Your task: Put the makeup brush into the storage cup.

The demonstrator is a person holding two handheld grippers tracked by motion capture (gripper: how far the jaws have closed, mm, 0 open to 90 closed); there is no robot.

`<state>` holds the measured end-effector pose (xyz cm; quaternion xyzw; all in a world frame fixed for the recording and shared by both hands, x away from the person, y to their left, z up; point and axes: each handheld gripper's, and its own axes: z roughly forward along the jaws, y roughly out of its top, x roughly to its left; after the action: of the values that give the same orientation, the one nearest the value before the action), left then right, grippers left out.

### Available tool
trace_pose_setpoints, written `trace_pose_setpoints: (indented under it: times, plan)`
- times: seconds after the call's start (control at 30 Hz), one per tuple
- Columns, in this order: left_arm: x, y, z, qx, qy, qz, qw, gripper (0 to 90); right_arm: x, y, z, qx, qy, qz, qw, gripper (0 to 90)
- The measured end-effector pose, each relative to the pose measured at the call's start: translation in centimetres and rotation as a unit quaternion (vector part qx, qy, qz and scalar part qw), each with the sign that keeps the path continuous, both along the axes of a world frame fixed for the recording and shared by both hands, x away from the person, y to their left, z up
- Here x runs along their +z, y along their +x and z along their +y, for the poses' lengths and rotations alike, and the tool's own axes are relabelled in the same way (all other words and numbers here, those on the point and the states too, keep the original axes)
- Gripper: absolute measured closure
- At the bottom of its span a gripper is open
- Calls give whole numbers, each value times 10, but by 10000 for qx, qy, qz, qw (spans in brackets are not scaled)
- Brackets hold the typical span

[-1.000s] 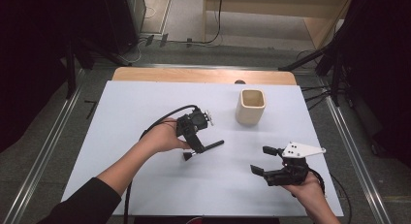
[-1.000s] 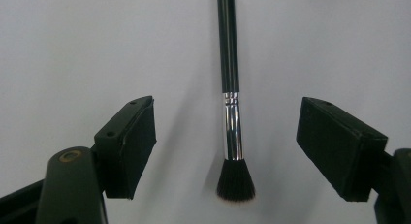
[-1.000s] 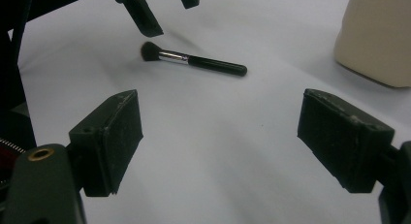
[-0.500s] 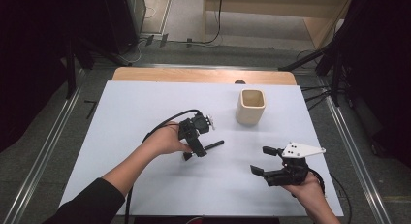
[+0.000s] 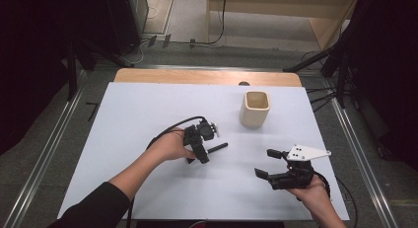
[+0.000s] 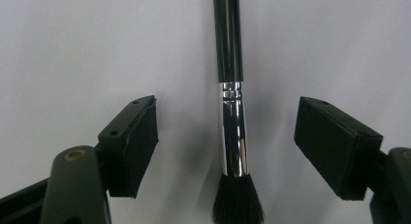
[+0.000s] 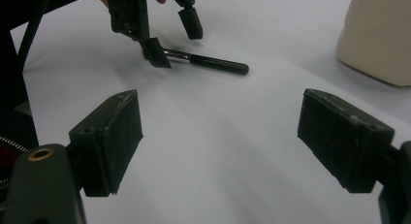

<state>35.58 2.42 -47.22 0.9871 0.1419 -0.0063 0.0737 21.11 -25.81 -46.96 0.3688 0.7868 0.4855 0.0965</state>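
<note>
A makeup brush [image 6: 231, 136] lies flat on the white tabletop [image 5: 148, 114], just left of the middle of the high view. In the left gripper view it runs straight up the centre of the frame: a tuft of dark, soft bristles at the bottom edge, then a polished, mirror-bright metal ferrule with a ringed collar, then a slim, glossy black round handle going out at the top.

The left gripper [image 6: 225, 136] stands over the brush, its jaws spread wide with the ferrule between them. They have just been closing a little, yet both flat, matte black rubbery pads [image 6: 140, 141] stand clear of the metal on either side and nothing is pinched. In the high view the left hand [image 5: 170, 146] holds this gripper near the centre of the frame, with a black cable arching over the wrist.

The right gripper [image 5: 271, 164] sits at the lower right of the high view, topped by a pale grey three-cornered plate. Its jaws are spread too, with bare tabletop between the blocky black pads [image 7: 116, 132].

A cream cup [image 5: 255, 108], squarish with rounded corners and a smooth matte wall, stands upright in the upper right part of the tabletop, well apart from the brush. A light wooden strip [image 5: 207, 76] edges the far side of the tabletop.
</note>
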Motion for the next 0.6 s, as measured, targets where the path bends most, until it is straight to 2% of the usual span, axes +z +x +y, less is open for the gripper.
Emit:
trace_pose_setpoints:
  times: [0.07,0.2,0.47,0.53,0.6]
  plan:
    - [-1,-1,-1,37,25,-108,9999,294,0,0,0,0,4,2,10000,170]
    - [-2,-3,-2,-99,104,-267,9995,358,0,0,0,-13,7,-7,10000,170]
    - [-1,-5,-4,81,183,-260,9995,427,0,0,0,-12,-4,0,10000,170]
    - [0,-6,-5,97,192,-245,9995,484,0,0,0,-14,-5,-1,10000,170]
    - [0,-8,-6,82,217,-250,9994,592,0,0,0,-26,-9,15,10000,170]
